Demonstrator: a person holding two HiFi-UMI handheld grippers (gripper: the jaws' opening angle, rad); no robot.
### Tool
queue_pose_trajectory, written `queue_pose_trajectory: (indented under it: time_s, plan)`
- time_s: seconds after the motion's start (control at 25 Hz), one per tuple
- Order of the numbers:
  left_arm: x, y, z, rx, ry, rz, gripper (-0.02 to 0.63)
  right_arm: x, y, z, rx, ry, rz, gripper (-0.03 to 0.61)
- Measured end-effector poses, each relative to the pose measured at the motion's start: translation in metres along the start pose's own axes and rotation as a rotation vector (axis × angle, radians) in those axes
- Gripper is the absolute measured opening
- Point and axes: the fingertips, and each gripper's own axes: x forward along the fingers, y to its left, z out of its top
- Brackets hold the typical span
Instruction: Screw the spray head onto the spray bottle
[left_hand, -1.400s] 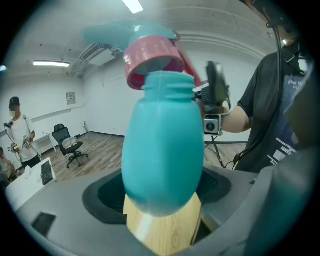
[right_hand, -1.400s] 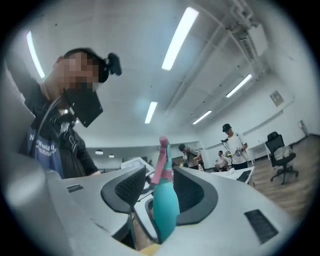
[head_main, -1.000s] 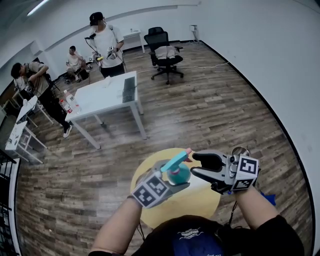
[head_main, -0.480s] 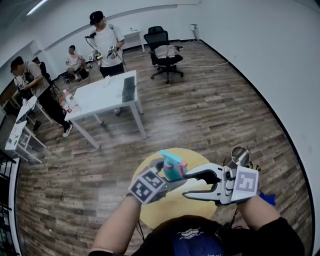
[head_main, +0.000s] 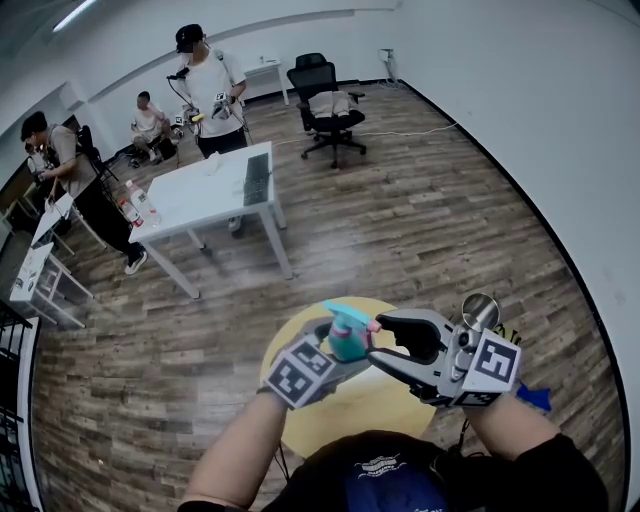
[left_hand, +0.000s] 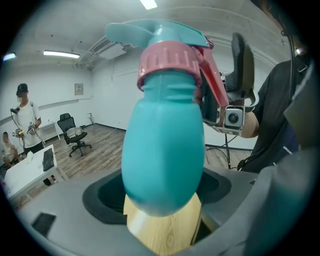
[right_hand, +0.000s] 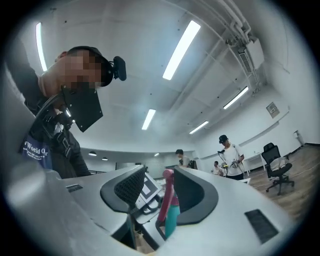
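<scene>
Holding the bottle: left tongs (left_hand: 160, 192) are closed on the lower body of the spray bottle (left_hand: 162, 155) (teal, egg-shaped).
Spray head (left_hand: 165, 37): on the bottle's neck, with a pink collar (left_hand: 167, 62) at the join; how tightly it sits cannot be told.
Right tongs (right_hand: 159, 192): beside the bottle's top, half apart; the pink trigger (right_hand: 167, 200) lies against one pad and clear of the other.
Worktop (head_main: 395, 405): round, yellow, below the bottle.
Room: white table (head_main: 205, 195) and people well beyond the bottle.

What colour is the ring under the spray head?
The ring is pink; left gripper view.
</scene>
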Motion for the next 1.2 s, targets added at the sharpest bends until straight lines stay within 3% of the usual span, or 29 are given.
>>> queue_pose_trajectory:
  time_s: [0.2,0.28,0.4,0.52,0.8,0.96,1.08,1.2]
  plan:
    - [0.011,-0.008,0.006,0.018,0.011,-0.009,0.43,0.011,0.044,-0.007,-0.014,0.08,0.17,0.187]
    - [0.008,-0.008,0.006,0.017,0.005,-0.012,0.43,0.003,0.037,0.0,0.008,0.038,0.157,0.187]
    - [0.001,-0.008,0.003,0.003,-0.012,-0.024,0.43,-0.012,0.01,0.012,0.037,-0.042,0.067,0.187]
    - [-0.005,-0.011,0.002,0.012,-0.024,-0.039,0.43,-0.006,0.001,0.002,0.029,-0.006,0.028,0.187]
    - [0.0,-0.05,0.017,0.116,-0.035,-0.156,0.43,-0.004,-0.004,-0.041,-0.075,0.19,0.103,0.187]
    - [-0.01,-0.05,0.013,0.174,-0.016,-0.22,0.43,0.014,0.008,-0.05,-0.119,0.275,0.196,0.19]
    - [-0.003,-0.067,0.009,0.198,-0.003,-0.251,0.43,0.003,0.02,-0.057,-0.132,0.297,0.254,0.17]
    - [0.004,-0.072,0.011,0.159,-0.009,-0.242,0.43,-0.006,0.018,-0.055,-0.144,0.264,0.206,0.169]
